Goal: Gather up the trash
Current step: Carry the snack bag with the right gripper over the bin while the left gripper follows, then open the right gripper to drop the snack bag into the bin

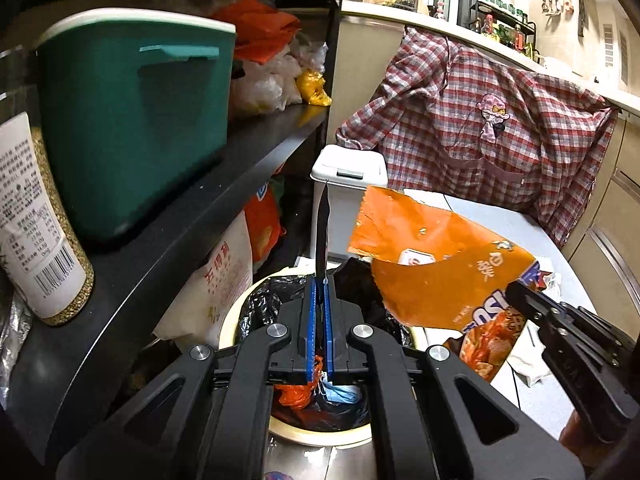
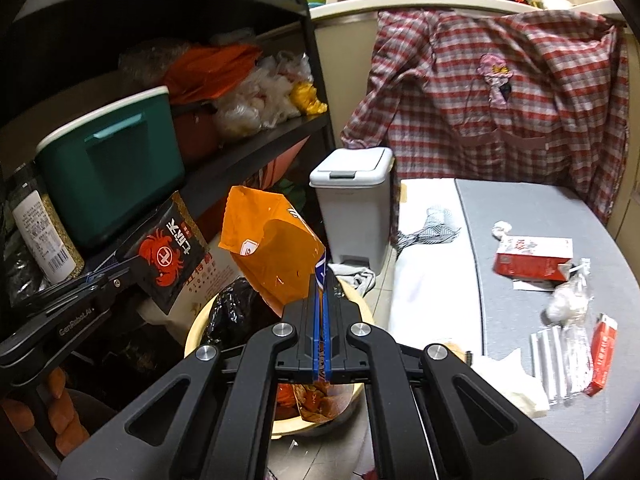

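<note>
My left gripper (image 1: 321,280) is shut on a flat black snack bag (image 1: 322,232), which I see edge-on here. The right wrist view shows that bag (image 2: 168,256) face-on with a red crab print, held in the left gripper (image 2: 128,274). My right gripper (image 2: 321,280) is shut on the lower end of an opened orange snack bag (image 2: 272,252); the left wrist view shows this bag (image 1: 440,276) and the right gripper (image 1: 514,290) too. Both bags hang over a round cream bin (image 1: 320,438) (image 2: 196,332) with a black liner and trash inside.
A dark shelf (image 1: 224,184) with a green box (image 1: 132,120) stands close on the left. Behind the bin is a white pedal bin (image 2: 352,188). The grey table (image 2: 520,208) on the right holds a red carton (image 2: 532,258), a red packet (image 2: 602,356), clear wrappers and tissues.
</note>
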